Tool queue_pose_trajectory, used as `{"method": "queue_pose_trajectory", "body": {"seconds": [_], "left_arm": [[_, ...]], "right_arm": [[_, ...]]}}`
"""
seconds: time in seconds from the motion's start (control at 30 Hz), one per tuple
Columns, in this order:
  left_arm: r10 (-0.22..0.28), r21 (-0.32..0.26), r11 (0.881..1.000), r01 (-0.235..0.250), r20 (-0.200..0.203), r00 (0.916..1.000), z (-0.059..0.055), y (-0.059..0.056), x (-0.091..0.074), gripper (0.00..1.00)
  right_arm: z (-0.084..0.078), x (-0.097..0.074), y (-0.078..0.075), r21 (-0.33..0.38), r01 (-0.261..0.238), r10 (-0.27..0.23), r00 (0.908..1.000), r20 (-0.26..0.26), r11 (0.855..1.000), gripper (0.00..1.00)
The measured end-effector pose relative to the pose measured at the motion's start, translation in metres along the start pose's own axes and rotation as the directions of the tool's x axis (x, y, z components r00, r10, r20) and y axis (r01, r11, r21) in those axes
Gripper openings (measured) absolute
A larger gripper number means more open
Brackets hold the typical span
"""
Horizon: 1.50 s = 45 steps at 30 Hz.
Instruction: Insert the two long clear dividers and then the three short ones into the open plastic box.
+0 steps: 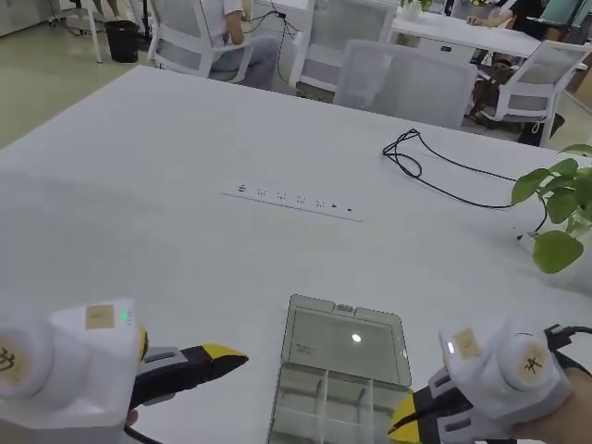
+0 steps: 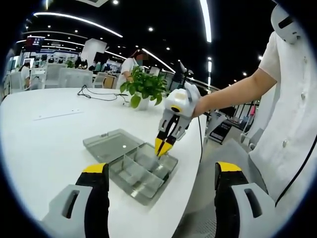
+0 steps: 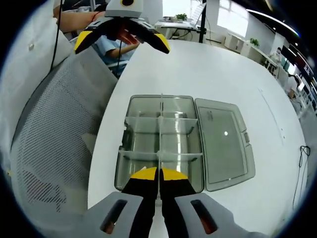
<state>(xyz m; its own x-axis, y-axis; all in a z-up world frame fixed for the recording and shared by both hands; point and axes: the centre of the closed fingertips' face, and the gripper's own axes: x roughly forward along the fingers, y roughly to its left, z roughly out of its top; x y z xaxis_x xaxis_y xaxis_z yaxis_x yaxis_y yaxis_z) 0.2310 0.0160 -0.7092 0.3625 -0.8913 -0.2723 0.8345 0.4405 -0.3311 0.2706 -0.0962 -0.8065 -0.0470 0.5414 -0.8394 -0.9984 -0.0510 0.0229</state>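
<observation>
Clear plastic already grids the box (image 3: 120,171) on the surface (image 3: 198,69). Two long dividers (image 3: 141,119) cross it and short dividers run down the middle, making six cells, with the lid (image 3: 225,144) lying open beside it. My right hand-held gripper (image 3: 159,172) is pressed together on the top edge of the nearest short divider (image 3: 159,159), by the box's near wall. My left hand-held gripper (image 2: 162,167) hangs spread, well apart, holding nothing. I judge only seating this last piece remains.
</observation>
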Motion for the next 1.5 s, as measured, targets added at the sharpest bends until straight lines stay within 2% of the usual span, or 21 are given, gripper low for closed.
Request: {"method": "queue_pose_trajectory", "body": {"seconds": [0.13,0.27,0.63,0.73,1.13,1.27,1.5], "left_arm": [[-0.001,-0.001,1.0,0.001,-0.003,1.0,-0.001,0.0,0.0,0.89],[-0.004,0.002,1.0,0.004,-0.004,1.0,-0.001,0.0,0.0,0.89],[-0.011,0.007,1.0,0.011,-0.007,0.9999,0.0,-0.002,0.001,0.89],[-0.014,0.009,1.0,0.014,-0.004,0.9999,0.001,-0.003,0.001,0.89],[-0.006,0.014,1.0,0.006,-0.01,0.9999,0.001,-0.001,-0.003,0.89],[-0.001,0.012,1.0,0.002,-0.01,0.9999,0.0,-0.001,-0.004,0.89],[0.009,0.015,1.0,-0.009,-0.009,0.9999,0.0,0.0,-0.006,0.9]], "right_arm": [[0.0,0.0,0.0,-0.006,0.005,-0.005,1.0,-0.008,1.0,0.03],[-0.002,0.006,0.001,-0.038,0.014,-0.015,0.9989,-0.045,0.999,0.02],[-0.004,0.006,0.0,-0.045,0.027,-0.03,0.9972,-0.068,0.999,0.02],[-0.006,0.011,0.0,-0.061,0.031,-0.036,0.9955,-0.087,0.998,0.02],[-0.005,0.009,-0.001,-0.061,0.038,-0.043,0.9956,-0.083,0.997,0.03],[-0.006,0.008,0.0,-0.046,0.036,-0.039,0.9962,-0.078,0.998,0.07],[-0.001,-0.003,-0.002,0.0,0.064,-0.064,0.9972,-0.04,0.998,0.13]]}}
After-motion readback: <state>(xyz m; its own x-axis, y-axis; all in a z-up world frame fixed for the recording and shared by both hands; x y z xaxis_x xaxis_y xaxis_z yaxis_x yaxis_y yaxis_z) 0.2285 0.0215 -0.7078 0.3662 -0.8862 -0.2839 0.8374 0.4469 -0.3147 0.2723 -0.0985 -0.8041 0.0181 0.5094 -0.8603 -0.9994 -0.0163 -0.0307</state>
